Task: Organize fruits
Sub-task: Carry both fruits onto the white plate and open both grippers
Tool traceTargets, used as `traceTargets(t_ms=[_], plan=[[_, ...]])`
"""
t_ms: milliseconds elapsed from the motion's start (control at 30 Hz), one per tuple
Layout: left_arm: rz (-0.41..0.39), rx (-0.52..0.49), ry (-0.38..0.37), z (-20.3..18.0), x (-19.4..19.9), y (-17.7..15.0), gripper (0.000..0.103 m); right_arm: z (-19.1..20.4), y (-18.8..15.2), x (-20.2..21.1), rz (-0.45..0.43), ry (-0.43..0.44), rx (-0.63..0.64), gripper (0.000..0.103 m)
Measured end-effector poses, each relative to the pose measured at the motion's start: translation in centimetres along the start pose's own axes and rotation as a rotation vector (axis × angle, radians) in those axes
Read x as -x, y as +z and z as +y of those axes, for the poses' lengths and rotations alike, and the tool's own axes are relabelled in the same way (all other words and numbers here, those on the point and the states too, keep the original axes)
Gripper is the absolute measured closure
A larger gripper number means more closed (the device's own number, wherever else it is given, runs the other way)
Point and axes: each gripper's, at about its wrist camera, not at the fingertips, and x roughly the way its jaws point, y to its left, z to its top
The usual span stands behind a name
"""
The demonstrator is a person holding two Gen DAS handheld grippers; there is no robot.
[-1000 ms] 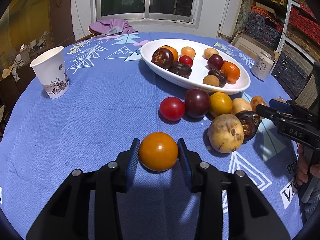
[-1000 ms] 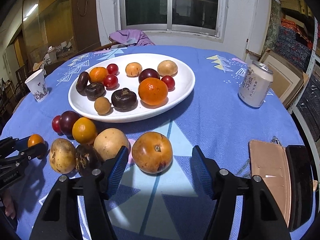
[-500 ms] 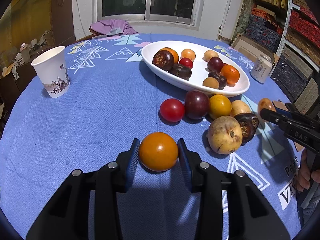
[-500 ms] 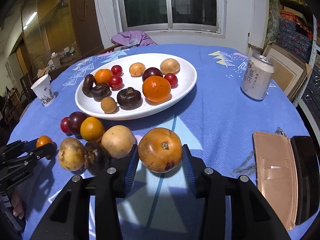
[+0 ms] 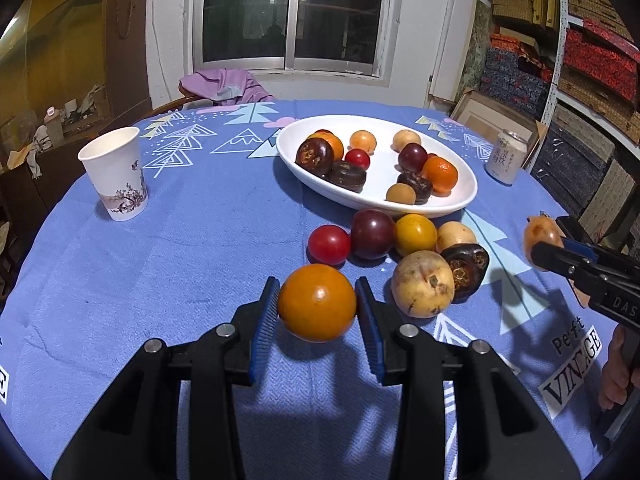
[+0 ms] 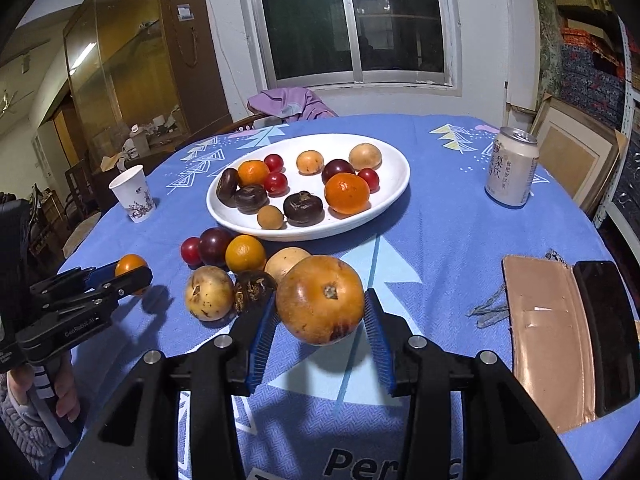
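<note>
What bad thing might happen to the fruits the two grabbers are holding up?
The brown fruit in the right gripper is round and held only at its sides, so it might slip and drop on the loose fruits beside it. The plate is already crowded, so setting down the orange fruit from the left gripper may knock others around.

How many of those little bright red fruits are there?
4. Three on the white plate: two red ones toward its left, one beside the big orange. One on the cloth, leftmost of the cluster. Some may be hidden.
</note>
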Motion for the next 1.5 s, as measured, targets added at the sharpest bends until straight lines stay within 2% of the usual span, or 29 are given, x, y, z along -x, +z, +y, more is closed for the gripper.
traceTargets(t_ms=[167,500,667,733,833,967,1133,1333,1500], plan=[[-0.014,-0.003,-0.005,-0.5,0.4,0.8,0.065,-0.5,0.3,1.0,-0.031,0.003,-0.022,0.059],[-0.033,-0.057,-0.029,-4.7,-2.6,7.9,0.065,-2.6,1.1,1.7,-0.052,0.011,-0.089,0.059],[-0.036,-0.064,-0.037,-6.0,-5.0,9.9,0.065,-3.6,1.5,1.6,-0.056,0.002,-0.119,0.059],[-0.034,-0.044,-0.050,-5.9,-5.7,10.2,0.065,-4.0,2.0,1.5,-0.058,0.004,-0.122,0.059],[-0.021,-0.035,-0.061,-5.8,-7.0,10.6,0.065,-4.3,4.6,0.6,-0.053,-0.025,-0.115,0.059],[-0.019,-0.044,-0.068,-5.8,-8.1,10.8,0.065,-3.5,10.6,-2.0,-0.048,-0.042,-0.078,0.059],[0.001,-0.041,-0.064,-5.2,-9.8,10.9,0.065,-1.8,15.9,-9.0,0.068,0.011,-0.071,0.059],[0.033,-0.034,-0.081,-4.4,-11.5,10.9,0.065,0.0,16.7,-15.8,0.178,0.006,-0.052,0.059],[0.033,-0.053,-0.085,-4.6,-11.8,10.8,0.065,0.8,16.5,-17.6,0.196,-0.017,-0.008,0.059]])
